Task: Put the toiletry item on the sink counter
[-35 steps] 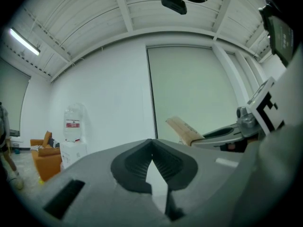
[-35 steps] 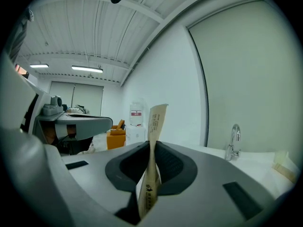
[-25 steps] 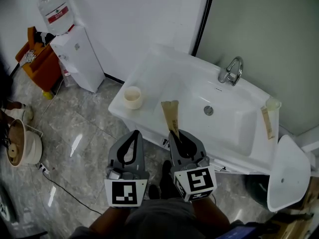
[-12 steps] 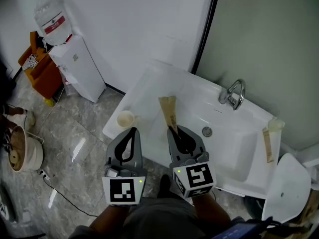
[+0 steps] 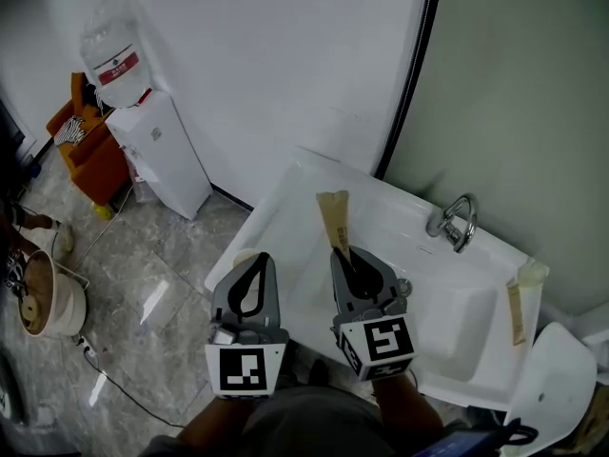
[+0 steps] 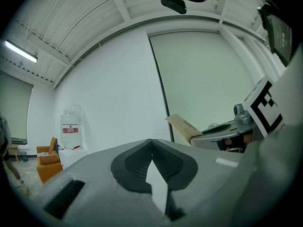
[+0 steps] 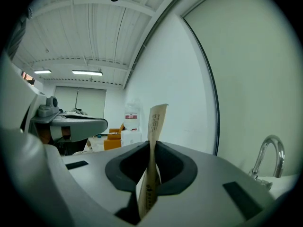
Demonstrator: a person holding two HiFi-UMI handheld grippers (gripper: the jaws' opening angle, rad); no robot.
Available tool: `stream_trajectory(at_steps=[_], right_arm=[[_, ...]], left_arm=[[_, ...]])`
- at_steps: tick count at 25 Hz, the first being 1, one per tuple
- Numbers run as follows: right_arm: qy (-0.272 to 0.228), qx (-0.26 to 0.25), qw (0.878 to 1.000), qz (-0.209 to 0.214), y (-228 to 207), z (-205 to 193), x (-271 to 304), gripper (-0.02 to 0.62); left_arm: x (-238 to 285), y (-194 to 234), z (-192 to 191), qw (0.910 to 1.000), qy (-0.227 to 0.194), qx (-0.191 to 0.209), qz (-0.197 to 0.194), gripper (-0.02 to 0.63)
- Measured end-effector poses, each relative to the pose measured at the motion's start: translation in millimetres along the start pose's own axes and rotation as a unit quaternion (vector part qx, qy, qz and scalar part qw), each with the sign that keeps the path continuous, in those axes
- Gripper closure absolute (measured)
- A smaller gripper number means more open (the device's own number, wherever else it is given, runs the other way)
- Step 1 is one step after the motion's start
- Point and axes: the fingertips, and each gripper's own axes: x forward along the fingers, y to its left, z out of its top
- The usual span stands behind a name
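White sink counter [image 5: 285, 219], flat tan printed sachet [image 5: 334, 219] — pinched in right gripper [image 5: 342, 253]

bright even light, fisheye-warped edges, mostly sharp

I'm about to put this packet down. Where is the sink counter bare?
The left ledge of the sink counter is bare between the cup and the wall. The right end, past the faucet, already holds another packet.
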Motion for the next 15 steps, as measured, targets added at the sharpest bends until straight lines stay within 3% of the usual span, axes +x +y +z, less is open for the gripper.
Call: stream_trajectory(at_steps=[15], right_arm=[[0.062, 0.021, 0.998, -0.022, -18.3, -40.4, 120.4, 0.554]], left_arm=[[106.0, 75.2, -60.4, 0.998, 0.046, -0.036, -0.025, 0.595]])
